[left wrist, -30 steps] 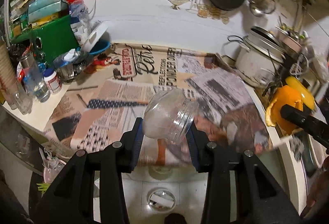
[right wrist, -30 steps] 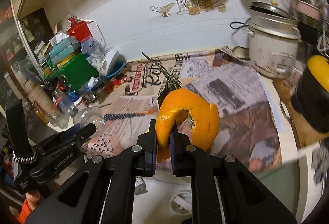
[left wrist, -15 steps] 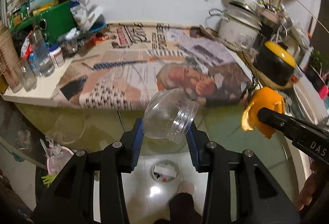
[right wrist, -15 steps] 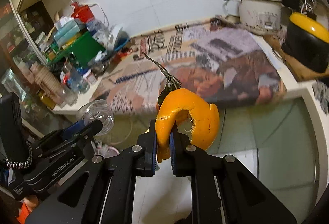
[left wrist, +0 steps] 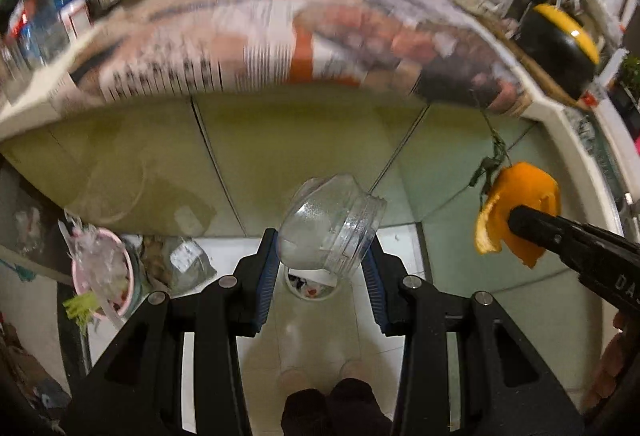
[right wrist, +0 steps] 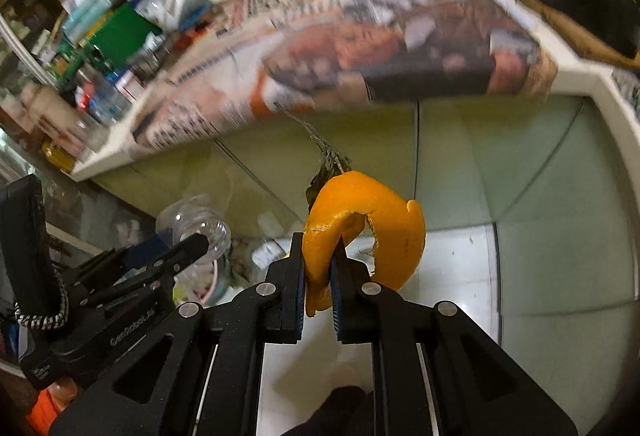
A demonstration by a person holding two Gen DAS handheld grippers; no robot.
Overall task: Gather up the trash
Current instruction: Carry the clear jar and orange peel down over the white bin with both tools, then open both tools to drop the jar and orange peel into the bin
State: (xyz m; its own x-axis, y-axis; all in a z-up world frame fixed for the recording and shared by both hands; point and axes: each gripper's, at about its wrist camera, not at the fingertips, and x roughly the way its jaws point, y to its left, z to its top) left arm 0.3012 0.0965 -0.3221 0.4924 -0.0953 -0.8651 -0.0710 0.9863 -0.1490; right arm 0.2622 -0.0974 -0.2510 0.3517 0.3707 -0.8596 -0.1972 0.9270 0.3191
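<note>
both grippers lowered, apparently toward floor bin

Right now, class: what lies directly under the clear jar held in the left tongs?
Below the clear jar, held by the left tongs, a small white bin of scraps stands on the pale floor tiles. The jar covers most of its rim and contents.

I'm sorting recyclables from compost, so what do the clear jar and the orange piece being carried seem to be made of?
The jar in the left tool looks like clear, glossy plastic, possibly glass: see-through walls, moulded screw thread at the mouth. The orange peel pinched in the right tool is organic citrus rind: matte orange skin, paler torn edge, a stem attached.
</note>
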